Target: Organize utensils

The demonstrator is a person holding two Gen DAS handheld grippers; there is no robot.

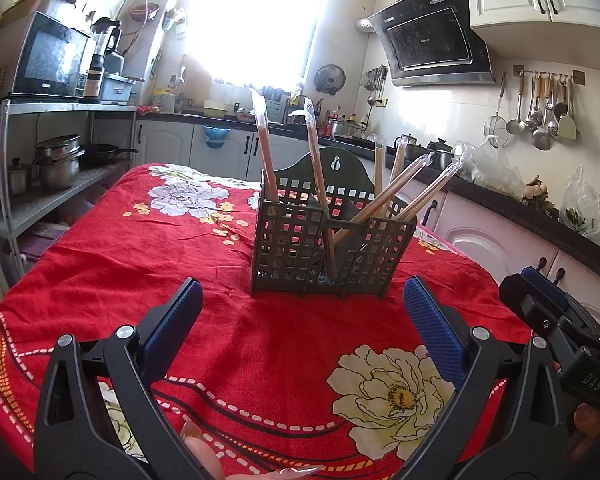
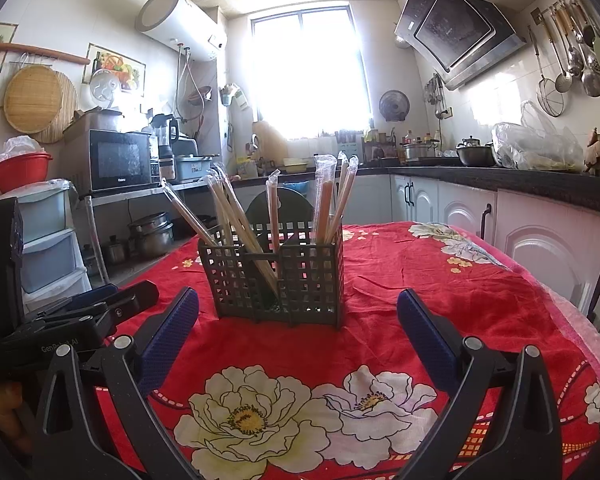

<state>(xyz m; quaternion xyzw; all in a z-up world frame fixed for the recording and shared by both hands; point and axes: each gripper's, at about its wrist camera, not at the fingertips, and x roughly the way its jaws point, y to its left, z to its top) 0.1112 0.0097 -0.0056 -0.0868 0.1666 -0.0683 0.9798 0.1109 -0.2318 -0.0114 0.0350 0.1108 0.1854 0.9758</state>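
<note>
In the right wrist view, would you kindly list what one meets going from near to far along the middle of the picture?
Right gripper → flowered red tablecloth → grey utensil holder with wrapped chopsticks → counter → bright window.

The table wears a red floral cloth [image 1: 148, 248] — woven, matt, lightly creased. The utensil holder [image 1: 332, 248] looks like dull grey plastic, pierced in a grid. The chopsticks [image 2: 274, 216] are pale wood in glossy clear wrappers. Each claw has matt black plastic arms and ribbed blue pads [image 1: 436, 332] — shiny metal pins at the joints.
</note>
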